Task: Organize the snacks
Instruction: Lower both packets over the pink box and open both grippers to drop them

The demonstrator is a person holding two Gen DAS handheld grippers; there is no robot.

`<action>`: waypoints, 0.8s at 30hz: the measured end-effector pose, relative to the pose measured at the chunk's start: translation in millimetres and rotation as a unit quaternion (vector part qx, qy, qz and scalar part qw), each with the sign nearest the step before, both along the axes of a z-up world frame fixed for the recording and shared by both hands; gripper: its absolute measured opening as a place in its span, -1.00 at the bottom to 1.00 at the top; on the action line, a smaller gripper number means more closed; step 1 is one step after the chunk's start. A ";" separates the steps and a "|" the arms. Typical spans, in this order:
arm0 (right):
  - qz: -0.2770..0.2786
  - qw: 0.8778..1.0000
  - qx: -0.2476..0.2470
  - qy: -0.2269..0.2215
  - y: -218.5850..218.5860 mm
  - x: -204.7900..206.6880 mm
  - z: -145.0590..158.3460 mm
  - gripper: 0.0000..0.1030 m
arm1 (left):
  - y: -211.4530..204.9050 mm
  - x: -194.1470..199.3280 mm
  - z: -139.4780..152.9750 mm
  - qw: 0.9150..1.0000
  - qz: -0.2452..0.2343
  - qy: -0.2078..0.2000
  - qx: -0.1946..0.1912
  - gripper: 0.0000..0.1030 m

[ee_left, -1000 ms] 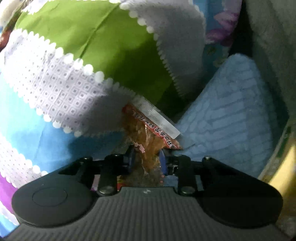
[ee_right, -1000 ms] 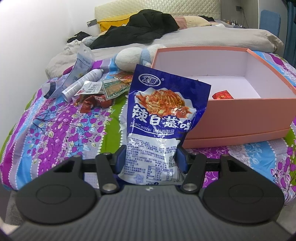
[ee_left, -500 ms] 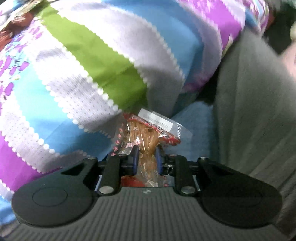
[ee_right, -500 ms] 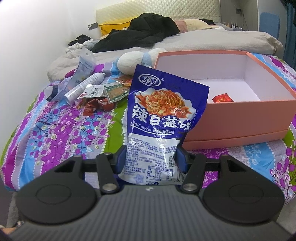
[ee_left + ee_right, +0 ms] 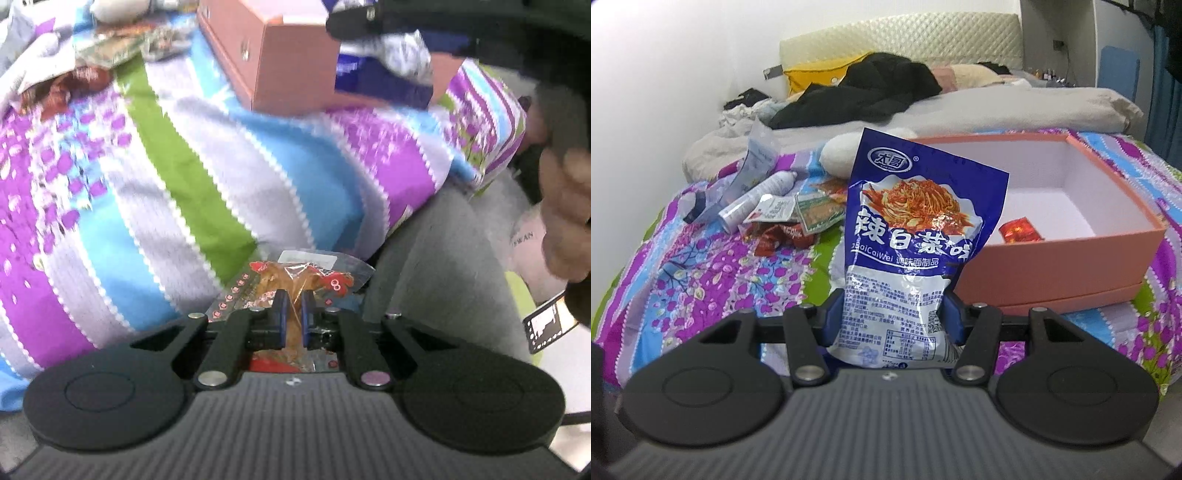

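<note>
My left gripper [image 5: 291, 306] has swung up off the low fabric it faced a second ago; its view now looks across the striped bedspread [image 5: 229, 162] toward the pink box [image 5: 280, 62], blurred with motion. I read that as the pickup done and the carry to the box begun. Jaws nearly closed, pinching a small clear packet [image 5: 295, 280] of brownish snack with red print; the packet stands just past the fingertips, near the bed's near edge. My right gripper [image 5: 892, 314] has barely shifted over the same second: jaws moderately wide, clamped on the lower sides of a big blue snack bag [image 5: 916, 240], held upright, just near of the box's [image 5: 1071, 266] near left corner. The box sits open on the right of the bed, one small red packet [image 5: 1019, 230] inside on its floor. Far left, loose items remain in a heap [image 5: 783, 218]: a white bottle [image 5: 757, 195], a clear pouch, several wrappers. Both tools loaded, neither over the box yet; the blue bag looks closer to going in. Most sorting remains, I judge.
</note>
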State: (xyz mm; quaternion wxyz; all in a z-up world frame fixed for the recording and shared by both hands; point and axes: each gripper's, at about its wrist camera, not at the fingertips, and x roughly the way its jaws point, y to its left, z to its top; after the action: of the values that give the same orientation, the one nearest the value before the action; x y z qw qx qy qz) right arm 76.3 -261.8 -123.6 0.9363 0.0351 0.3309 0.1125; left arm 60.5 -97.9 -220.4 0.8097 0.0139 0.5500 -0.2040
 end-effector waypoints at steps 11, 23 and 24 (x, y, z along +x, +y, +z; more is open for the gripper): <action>-0.017 1.000 0.013 -0.013 -13.3 -3.1 8.1 0.11 | -13.0 1.3 33.6 0.999 0.010 -0.023 -0.026 -0.85; -0.034 0.998 0.020 -0.052 -34.3 22.2 43.4 0.11 | -9.9 55.7 119.5 0.990 0.063 -0.101 -0.073 -0.85; -0.033 0.998 0.019 -0.055 -35.7 27.3 47.1 0.11 | -12.3 65.1 127.4 0.989 0.065 -0.110 -0.074 -0.85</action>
State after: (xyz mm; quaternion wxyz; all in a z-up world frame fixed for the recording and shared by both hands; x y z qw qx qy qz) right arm 103.6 -297.5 -76.5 0.9553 0.0579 0.2755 0.0900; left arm 125.5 -110.2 -93.0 0.8757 -0.0594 0.4407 -0.1881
